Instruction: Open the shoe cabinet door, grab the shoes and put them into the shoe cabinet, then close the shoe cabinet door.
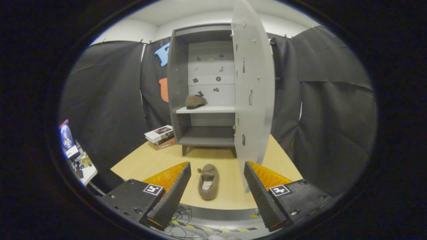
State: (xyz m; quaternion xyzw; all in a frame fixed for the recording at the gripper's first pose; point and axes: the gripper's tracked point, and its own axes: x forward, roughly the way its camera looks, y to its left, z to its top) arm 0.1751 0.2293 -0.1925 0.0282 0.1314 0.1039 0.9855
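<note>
Between the spread, empty fingers (217,190) of the gripper, 1 brown slipper (208,181) lies on the wooden counter (146,163), toe toward the shoe cabinet (178,83). Beyond it the cabinet door (253,86) stands swung open, edge-on to the camera, and a 2nd brown shoe (195,101) already sits on the middle shelf (206,109). The slipper looks soft and light, likely to squash; pinching across its sides near the collar seems the safest hold.
</note>
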